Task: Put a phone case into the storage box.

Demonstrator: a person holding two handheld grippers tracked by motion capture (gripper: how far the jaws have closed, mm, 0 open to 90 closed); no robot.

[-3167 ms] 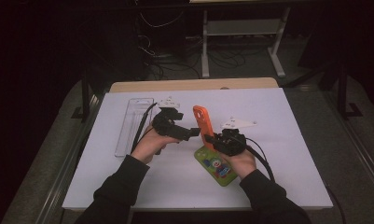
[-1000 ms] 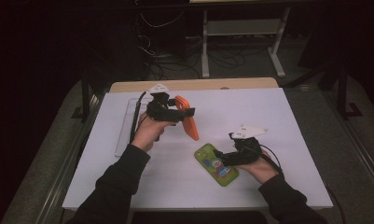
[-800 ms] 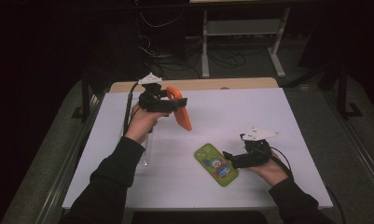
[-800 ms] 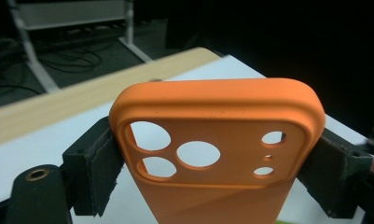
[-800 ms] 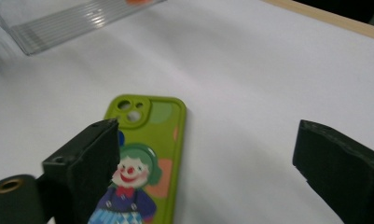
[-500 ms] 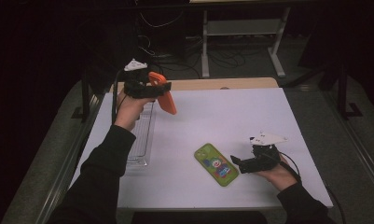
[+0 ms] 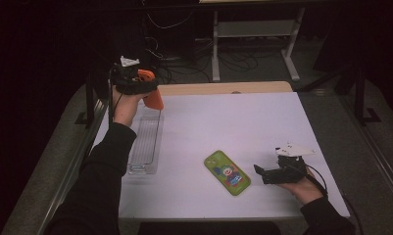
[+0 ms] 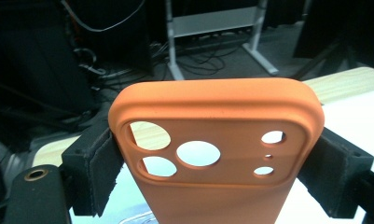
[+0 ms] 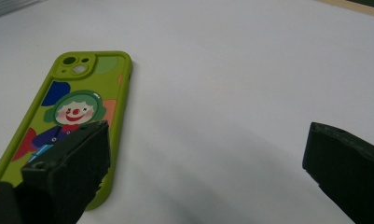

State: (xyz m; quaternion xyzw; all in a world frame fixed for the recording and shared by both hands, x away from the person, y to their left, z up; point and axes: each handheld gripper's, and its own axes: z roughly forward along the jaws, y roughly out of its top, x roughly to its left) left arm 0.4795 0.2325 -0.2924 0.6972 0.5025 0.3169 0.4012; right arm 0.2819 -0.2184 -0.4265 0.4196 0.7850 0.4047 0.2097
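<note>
carrying the orange silicone phone case clamped, the left gripper has moved over the clear plastic tray; right gripper wide open beside the green clown phone case, released.

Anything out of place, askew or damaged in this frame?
Nothing looks damaged or spilled. The green phone case lies flat but diagonal on the white table, near the open right tongs. The left tongs grip the orange phone case in the air above the clear tray.
</note>
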